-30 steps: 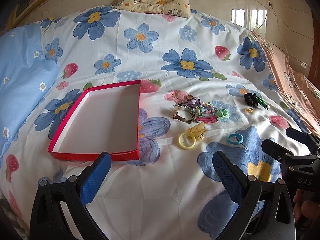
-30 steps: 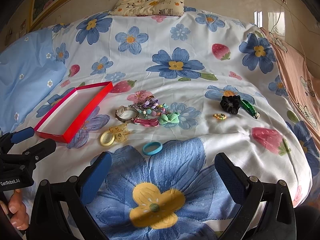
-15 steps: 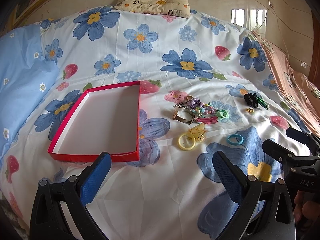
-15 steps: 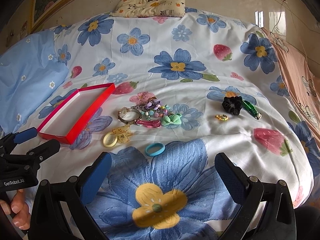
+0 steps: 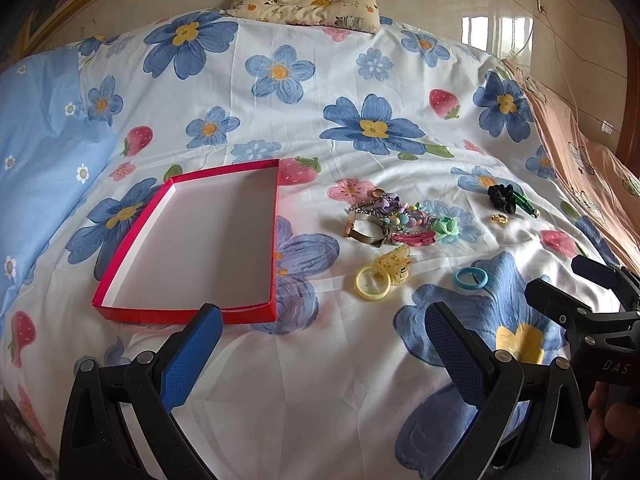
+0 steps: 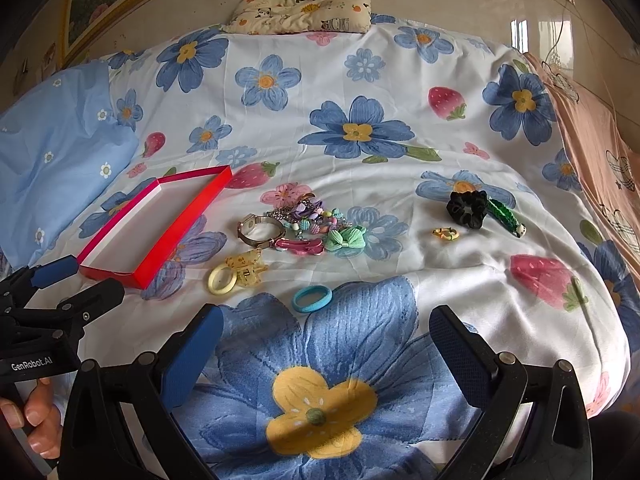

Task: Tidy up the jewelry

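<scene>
Both grippers, left (image 5: 320,344) and right (image 6: 326,346), hover spread wide and unladen; jewelry (image 6: 300,226) lies beside the red tray (image 5: 276,240).

Left gripper (image 5: 322,350) and right gripper (image 6: 326,352) side by side, jaws wide apart, seemingly level, both empty.

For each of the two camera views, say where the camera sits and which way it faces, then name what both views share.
Left wrist: sits behind the left tongs, facing across the bed toward the red tray ahead; the right tongs show at the right edge.
Right wrist: sits behind the right tongs, facing the blue hair tie and the jewelry pile; the left tongs and the left hand show at lower left.
Shared: tray, pile, yellow ring, black scrunchie, floral sheet.
</scene>
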`<action>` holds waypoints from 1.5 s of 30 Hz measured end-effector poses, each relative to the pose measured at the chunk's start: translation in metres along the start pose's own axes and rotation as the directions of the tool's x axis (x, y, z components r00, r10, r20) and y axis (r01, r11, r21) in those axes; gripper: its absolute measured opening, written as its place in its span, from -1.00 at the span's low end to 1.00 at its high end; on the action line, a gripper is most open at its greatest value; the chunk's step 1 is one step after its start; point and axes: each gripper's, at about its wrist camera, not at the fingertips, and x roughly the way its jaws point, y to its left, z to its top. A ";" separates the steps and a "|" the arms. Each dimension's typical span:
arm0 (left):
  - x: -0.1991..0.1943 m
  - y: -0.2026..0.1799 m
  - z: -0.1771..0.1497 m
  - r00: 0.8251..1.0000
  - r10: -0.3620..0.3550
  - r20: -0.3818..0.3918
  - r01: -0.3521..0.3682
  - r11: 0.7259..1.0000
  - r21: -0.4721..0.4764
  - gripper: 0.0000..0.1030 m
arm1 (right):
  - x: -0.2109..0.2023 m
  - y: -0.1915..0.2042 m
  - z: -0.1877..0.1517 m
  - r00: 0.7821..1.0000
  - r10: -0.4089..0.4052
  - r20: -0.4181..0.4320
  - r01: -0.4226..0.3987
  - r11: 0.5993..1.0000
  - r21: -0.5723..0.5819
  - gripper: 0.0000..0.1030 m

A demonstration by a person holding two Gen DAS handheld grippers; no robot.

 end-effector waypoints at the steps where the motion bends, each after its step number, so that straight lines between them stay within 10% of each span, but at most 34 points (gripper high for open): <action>1: 0.001 0.000 0.001 1.000 0.000 -0.001 0.000 1.000 0.001 0.98 | 0.000 0.000 0.000 1.000 0.001 -0.001 -0.001 1.000 0.001 1.00; 27: 0.053 -0.009 0.029 0.996 -0.058 -0.063 0.062 0.997 0.056 0.92 | 0.031 -0.021 0.011 0.995 0.082 -0.064 -0.078 0.995 0.068 0.96; 45: 0.134 -0.026 0.060 0.976 -0.110 -0.190 0.139 0.980 0.142 0.78 | 0.092 -0.048 0.042 0.983 0.099 -0.151 -0.082 0.990 0.117 0.33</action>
